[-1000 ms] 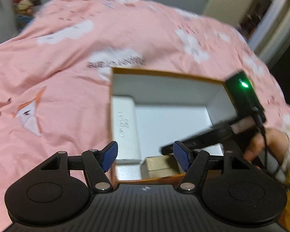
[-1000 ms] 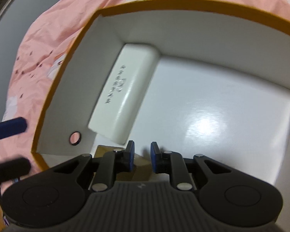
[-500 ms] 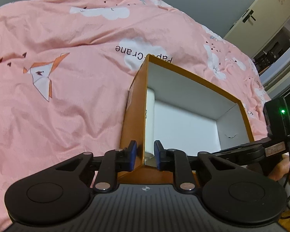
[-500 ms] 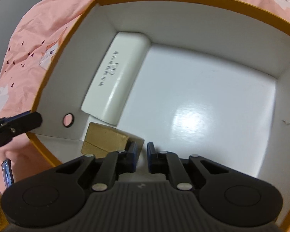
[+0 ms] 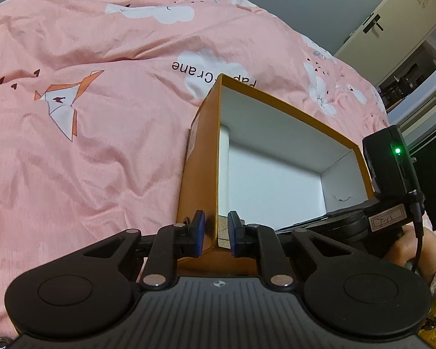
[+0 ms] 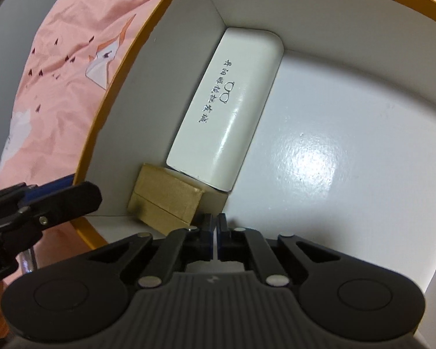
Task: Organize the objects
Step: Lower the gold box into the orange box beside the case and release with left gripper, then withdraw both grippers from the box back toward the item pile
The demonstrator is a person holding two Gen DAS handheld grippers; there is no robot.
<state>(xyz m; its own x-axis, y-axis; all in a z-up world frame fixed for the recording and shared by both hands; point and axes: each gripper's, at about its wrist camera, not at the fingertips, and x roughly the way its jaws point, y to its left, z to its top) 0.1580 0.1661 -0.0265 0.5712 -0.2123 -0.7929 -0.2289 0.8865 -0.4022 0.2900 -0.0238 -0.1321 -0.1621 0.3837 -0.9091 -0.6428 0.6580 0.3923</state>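
An orange box (image 5: 197,157) with a white inside lies on a pink bed cover. My left gripper (image 5: 215,232) is shut on the box's near left wall at its corner. In the right wrist view the box (image 6: 130,64) holds a white glasses case (image 6: 226,110) along the left wall and a small tan block (image 6: 165,200) in the near left corner. My right gripper (image 6: 215,238) is shut and empty inside the box, just right of the block. The left gripper's fingers (image 6: 61,197) show at the box rim.
The pink cover (image 5: 87,116) with paper-crane prints spreads to the left and behind the box. The right gripper's body (image 5: 389,171) and the hand holding it sit at the box's right side. A door (image 5: 392,20) stands at the far right.
My left gripper moved in from above the box and closed on the left wall. My right gripper closed fully and shifted nearer the case and the block.
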